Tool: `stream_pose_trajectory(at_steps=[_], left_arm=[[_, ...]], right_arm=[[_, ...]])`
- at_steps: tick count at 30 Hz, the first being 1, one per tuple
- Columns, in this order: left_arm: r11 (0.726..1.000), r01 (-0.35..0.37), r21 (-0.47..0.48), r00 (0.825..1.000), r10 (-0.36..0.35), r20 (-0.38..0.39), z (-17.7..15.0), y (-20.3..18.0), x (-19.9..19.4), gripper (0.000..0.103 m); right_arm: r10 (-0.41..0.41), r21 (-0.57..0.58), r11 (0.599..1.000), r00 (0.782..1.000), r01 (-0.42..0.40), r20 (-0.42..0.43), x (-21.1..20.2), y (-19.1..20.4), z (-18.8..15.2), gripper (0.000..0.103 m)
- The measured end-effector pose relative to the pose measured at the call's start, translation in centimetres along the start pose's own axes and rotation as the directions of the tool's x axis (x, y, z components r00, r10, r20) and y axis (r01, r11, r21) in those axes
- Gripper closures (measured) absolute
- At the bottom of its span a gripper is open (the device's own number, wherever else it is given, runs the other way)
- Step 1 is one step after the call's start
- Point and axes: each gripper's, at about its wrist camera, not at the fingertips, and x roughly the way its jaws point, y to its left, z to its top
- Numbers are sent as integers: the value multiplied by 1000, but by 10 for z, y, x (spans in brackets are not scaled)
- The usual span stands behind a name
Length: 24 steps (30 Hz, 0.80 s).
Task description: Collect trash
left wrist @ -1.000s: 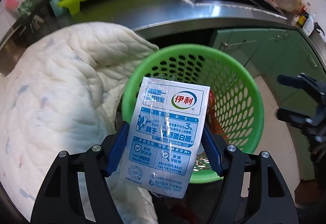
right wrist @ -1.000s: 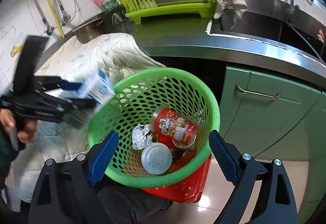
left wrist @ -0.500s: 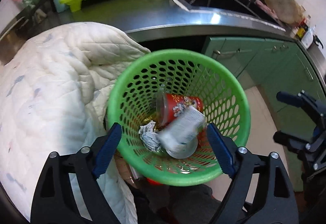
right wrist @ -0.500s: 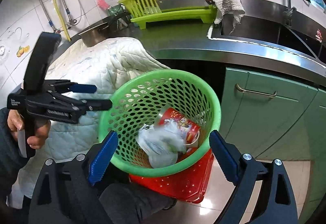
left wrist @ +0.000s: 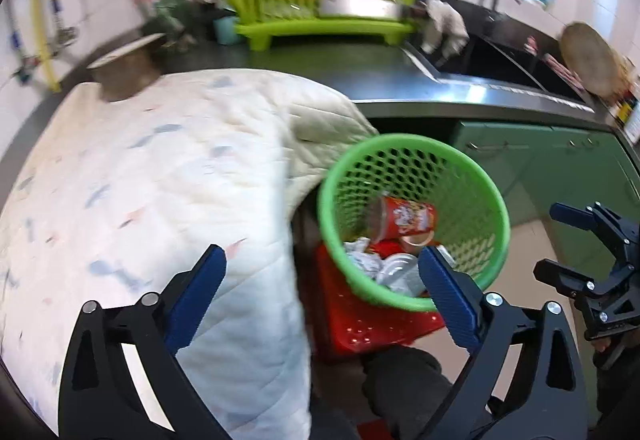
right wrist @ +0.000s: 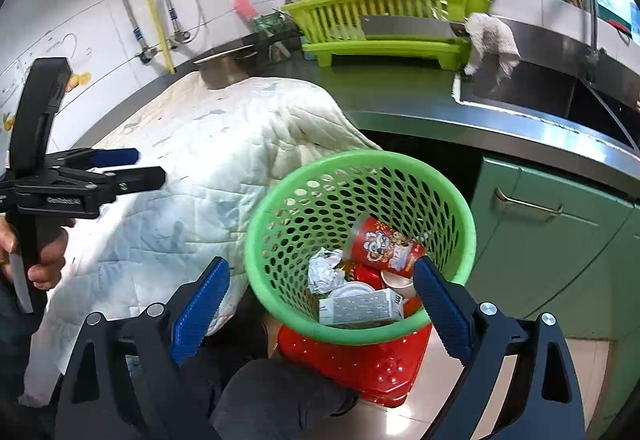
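A: Now, what has just changed between your jaws?

B: My left gripper (left wrist: pixel 322 290) has just been opening and stands spread wide with nothing between its blue ridged pads (left wrist: pixel 196 294). The white and blue printed milk carton (right wrist: pixel 362 307), which I held a second ago above the round green perforated plastic basket (right wrist: pixel 466 240), lies on its side inside that basket, near the front wall.

A: And the other tool?

B: My right gripper (right wrist: pixel 320 310) is likewise released and empty, hovering over the basket rim.

A: What does that mean for collecting trash?

B: One piece more is in, I judge. It lies beside the red printed paper cup (right wrist: pixel 382 246), the crumpled silver foil ball (right wrist: pixel 324 272) and a white round lid (right wrist: pixel 352 290). Whether more litter remains outside, these views do not show.

A: Describe the surface and room.

B: The basket stands on a red perforated plastic stool (right wrist: pixel 372 364), just beside a white quilted cloth (right wrist: pixel 200 159) draped over the dark steel counter (right wrist: pixel 400 95). Behind it, a lime plastic dish rack (right wrist: pixel 384 19), a steel sink (right wrist: pixel 532 87) and white wall tiles; below, green cabinet doors (right wrist: pixel 552 240).
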Motion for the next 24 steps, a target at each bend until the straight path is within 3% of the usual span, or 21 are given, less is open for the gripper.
stream_pose_trajectory(at_steps=[12, 24], left_arm=[[982, -127, -142, 988, 139, 74, -37, 45, -67, 5], [911, -237, -338, 949, 291, 119, -84, 94, -112, 5]], right_arm=[[26, -50, 998, 1000, -26, 14, -9, 51, 9, 11], [-1, 0, 1000, 999, 0, 46, -20, 88, 18, 11]])
